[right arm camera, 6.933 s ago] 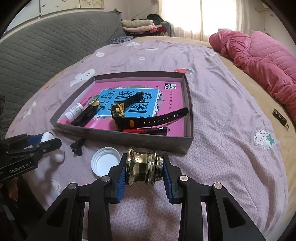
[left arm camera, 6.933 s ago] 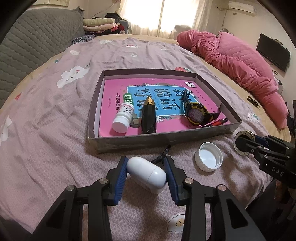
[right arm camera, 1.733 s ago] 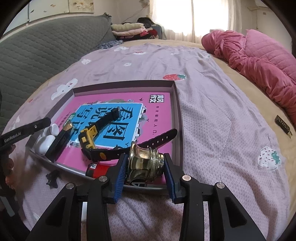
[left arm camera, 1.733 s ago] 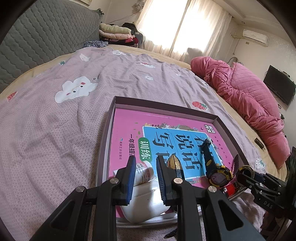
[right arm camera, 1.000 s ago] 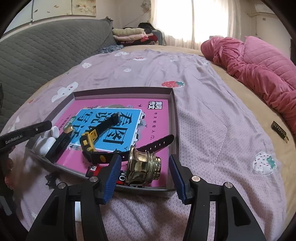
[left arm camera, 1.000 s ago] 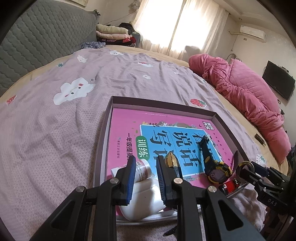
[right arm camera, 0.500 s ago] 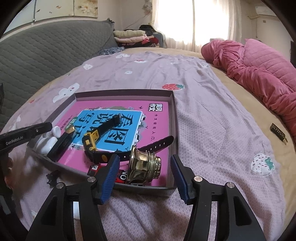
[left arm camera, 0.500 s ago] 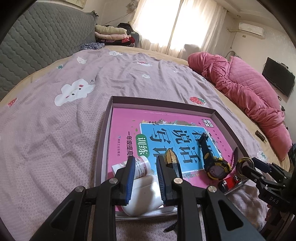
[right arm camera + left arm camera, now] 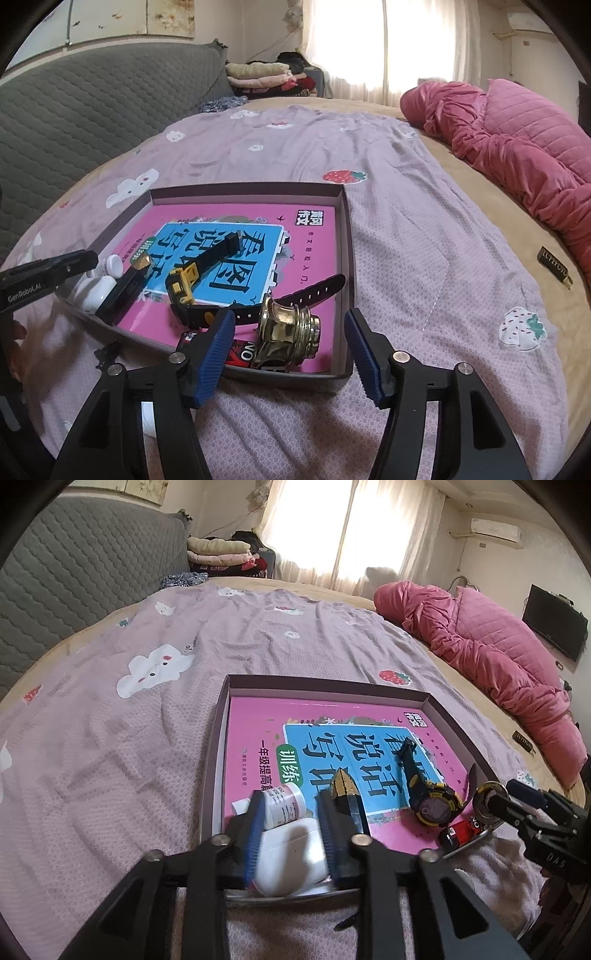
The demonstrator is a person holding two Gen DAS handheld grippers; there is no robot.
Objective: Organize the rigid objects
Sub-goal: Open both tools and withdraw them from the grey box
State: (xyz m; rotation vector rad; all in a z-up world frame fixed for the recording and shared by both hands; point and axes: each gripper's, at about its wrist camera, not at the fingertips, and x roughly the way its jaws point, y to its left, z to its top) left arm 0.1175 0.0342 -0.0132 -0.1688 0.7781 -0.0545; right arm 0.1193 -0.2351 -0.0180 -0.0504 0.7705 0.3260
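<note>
In the near right corner of the shallow box on the bed, a brass fitting lies on its side, released, directly ahead between the right hand-held gripper's opening jaws, axis crosswise.

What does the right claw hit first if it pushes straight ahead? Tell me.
Most likely the brass knob, lying in the tray right between the right claw's opening jaws, untouched by either pad; depth is hard to judge.
</note>
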